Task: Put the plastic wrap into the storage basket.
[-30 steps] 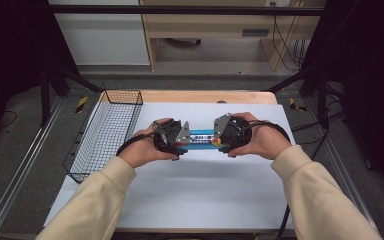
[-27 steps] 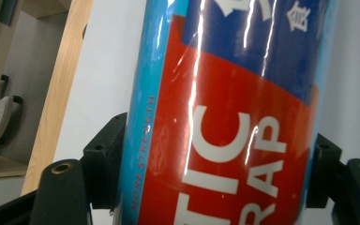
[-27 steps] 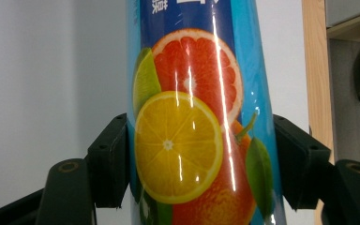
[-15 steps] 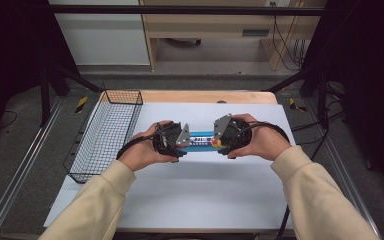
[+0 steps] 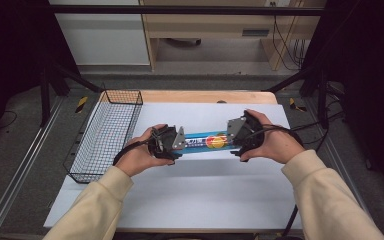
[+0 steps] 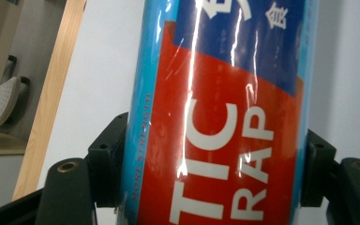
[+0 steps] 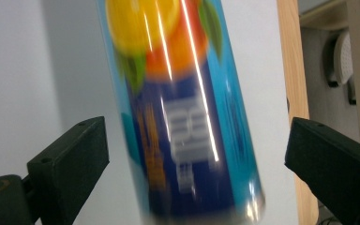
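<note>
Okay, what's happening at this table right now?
A person holds a hand-held gripper in each hand at either end of a long blue plastic wrap box lying on the white table. The left hand-held gripper is clamped on it; the right hand-held gripper is open around its other end. A wire basket sits to the left.

Three cameras, one shared roll

The high view looks forward and down over the white table [image 5: 180, 200] from the person's side. Each gripper view rides close behind its jaws, facing inward along the blue plastic-wrap roll [image 5: 207, 141] from opposite ends; all three share that roll [image 6: 220, 117] [image 7: 183, 117] and the tabletop.
</note>
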Available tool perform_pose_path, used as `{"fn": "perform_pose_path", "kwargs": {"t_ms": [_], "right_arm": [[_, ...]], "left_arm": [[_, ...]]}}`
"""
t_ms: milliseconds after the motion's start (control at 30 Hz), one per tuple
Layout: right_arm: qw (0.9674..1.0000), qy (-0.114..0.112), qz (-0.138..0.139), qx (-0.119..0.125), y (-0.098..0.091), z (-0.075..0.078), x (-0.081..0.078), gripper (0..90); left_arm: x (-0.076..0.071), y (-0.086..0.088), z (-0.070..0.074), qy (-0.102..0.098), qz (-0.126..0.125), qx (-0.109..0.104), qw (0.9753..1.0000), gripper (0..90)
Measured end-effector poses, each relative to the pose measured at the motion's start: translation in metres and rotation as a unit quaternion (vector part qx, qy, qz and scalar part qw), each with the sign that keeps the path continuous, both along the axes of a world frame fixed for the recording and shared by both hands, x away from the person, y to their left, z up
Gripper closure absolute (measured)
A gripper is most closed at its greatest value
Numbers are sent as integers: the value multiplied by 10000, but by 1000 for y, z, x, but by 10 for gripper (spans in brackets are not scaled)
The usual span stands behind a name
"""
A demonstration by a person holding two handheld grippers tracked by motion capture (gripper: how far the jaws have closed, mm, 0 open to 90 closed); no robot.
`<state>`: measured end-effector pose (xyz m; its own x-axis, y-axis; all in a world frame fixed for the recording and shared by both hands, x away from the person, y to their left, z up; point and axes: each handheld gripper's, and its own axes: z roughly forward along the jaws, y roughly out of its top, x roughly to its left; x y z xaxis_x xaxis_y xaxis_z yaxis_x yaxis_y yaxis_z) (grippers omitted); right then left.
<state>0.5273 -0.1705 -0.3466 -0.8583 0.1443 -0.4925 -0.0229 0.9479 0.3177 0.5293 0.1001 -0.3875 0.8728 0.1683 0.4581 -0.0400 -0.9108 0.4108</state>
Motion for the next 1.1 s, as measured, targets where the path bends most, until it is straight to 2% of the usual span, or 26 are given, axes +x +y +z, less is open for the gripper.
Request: {"fn": "perform_pose_path", "kwargs": {"t_ms": [167,267,367,433,500,533,600,667,767,800,833,933,967,1000,1033,1100], "right_arm": [[9990,-76,-442,91,-33,-6,-1,63],[9975,-55,-676,222,-45,-11,-6,67],[9933,-167,-1051,455,-53,-17,-14,96],[9883,-205,-1379,616,-56,-23,-21,95],[9824,-343,-1664,776,-59,-30,-27,109],[9764,-425,-1951,819,-59,-37,-31,95],[9698,-293,-2195,1022,-56,-48,-35,99],[9604,-225,-2468,1274,-55,-58,-37,111],[9412,-333,-2904,1695,-58,-73,-35,110],[9358,-361,-3001,1814,-59,-76,-35,109],[9255,-318,-3185,2024,-62,-82,-33,108],[8978,-316,-3595,2522,-69,-92,-34,113],[8911,-291,-3680,2640,-71,-95,-35,114],[8865,-256,-3729,2728,-72,-96,-36,113],[8837,-217,-3767,2769,-73,-98,-37,111],[8840,-279,-3795,2714,-74,-99,-37,104]], "left_arm": [[0,5,-2,19,76,-41,10000,295],[-2,8,-2,2,104,-99,9999,296],[-5,12,0,-14,179,-118,9998,296],[-7,15,2,-46,236,-161,9996,296],[-10,19,4,-47,335,-246,9991,296],[-11,21,5,-46,405,-292,9987,297],[-13,23,9,-55,573,-334,9978,297],[-15,25,12,-96,728,-387,9965,297],[-17,29,18,-124,855,-469,9952,298],[-18,31,21,-163,895,-531,9944,298],[-18,32,23,-179,925,-578,9939,298],[-21,36,28,-197,1078,-666,9917,298],[-22,37,30,-215,1119,-643,9914,298],[-23,38,31,-277,1181,-644,9905,299],[-24,40,33,-261,1237,-643,9899,299],[-27,42,36,-301,1336,-645,9885,299]]}}
